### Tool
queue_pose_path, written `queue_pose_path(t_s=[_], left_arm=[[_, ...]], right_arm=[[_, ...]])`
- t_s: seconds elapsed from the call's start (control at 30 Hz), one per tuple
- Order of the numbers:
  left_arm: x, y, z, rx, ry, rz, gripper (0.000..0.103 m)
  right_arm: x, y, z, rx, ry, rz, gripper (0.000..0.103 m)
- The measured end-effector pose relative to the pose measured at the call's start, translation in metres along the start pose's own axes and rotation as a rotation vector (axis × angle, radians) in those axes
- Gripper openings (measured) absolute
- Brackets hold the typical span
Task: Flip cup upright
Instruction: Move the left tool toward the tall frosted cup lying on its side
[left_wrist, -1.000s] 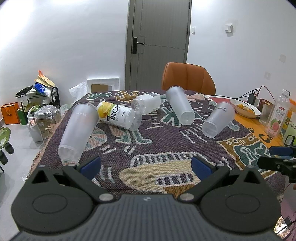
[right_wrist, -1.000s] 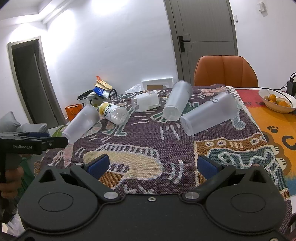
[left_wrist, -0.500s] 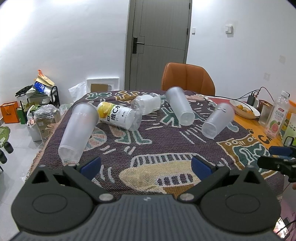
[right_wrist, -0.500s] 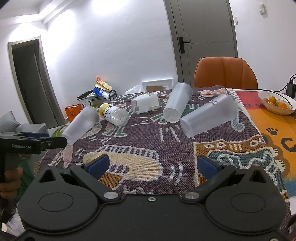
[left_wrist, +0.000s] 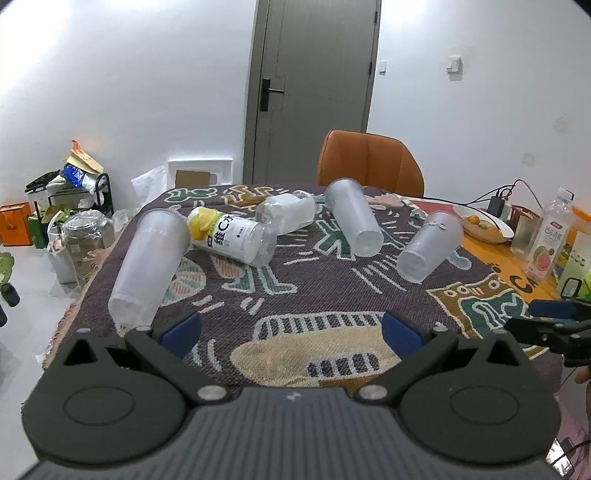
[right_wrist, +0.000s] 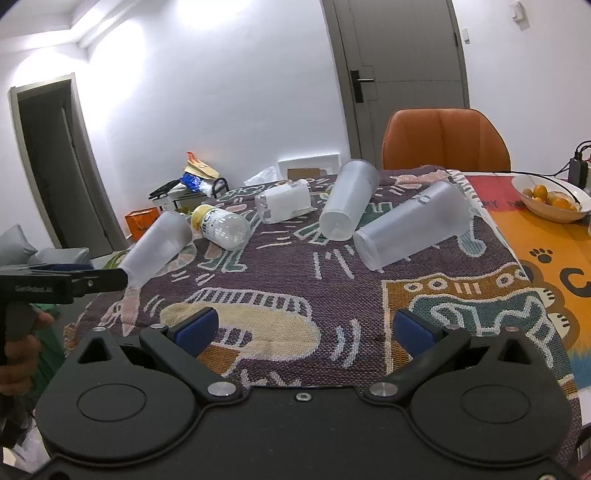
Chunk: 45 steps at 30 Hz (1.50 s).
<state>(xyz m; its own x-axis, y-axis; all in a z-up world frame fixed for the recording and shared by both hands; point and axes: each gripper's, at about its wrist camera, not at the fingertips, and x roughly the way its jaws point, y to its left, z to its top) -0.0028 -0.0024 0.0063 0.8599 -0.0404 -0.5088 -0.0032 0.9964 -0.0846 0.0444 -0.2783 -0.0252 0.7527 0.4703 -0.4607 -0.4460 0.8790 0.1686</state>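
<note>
Three frosted cups lying on their sides on the patterned blanket, all apparently empty. Left cup near the blanket's left edge, mouth toward the far end, base toward the camera. Middle cup at the far side just in front of the orange chair, base pointing near. Right cup to the right of the middle cup, lying slantwise, base toward the camera. Between left cup and middle cup, a labelled bottle with a yellow top, also on its side and touching the left cup's rim, and behind it a clear bottle holding something white.

Blanket spread over the surface, orange with paw prints where bare, right of the blanket. Bowl of oranges there, and in the left view an upright pink-labelled drink bottle beyond it. Grey door in a white wall behind the chair; clutter on the floor left of the blanket.

Left gripper low over the blanket's near edge, jaws spread wide, gripping nothing, nearest the left cup. Right gripper likewise held over the near edge, jaws released and wide apart, well short of the right cup.
</note>
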Motion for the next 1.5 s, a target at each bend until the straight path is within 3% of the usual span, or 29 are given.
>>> queue_pose_path(t_s=[0.63, 1.5], left_arm=[[0.041, -0.010, 0.021, -0.036, 0.022, -0.007, 0.103], [0.141, -0.060, 0.073, 0.086, 0.097, -0.071, 0.103]], right_arm=[[0.018, -0.020, 0.010, 0.063, -0.023, -0.035, 0.103], [0.055, -0.094, 0.031, 0.232, -0.059, -0.104, 0.103]])
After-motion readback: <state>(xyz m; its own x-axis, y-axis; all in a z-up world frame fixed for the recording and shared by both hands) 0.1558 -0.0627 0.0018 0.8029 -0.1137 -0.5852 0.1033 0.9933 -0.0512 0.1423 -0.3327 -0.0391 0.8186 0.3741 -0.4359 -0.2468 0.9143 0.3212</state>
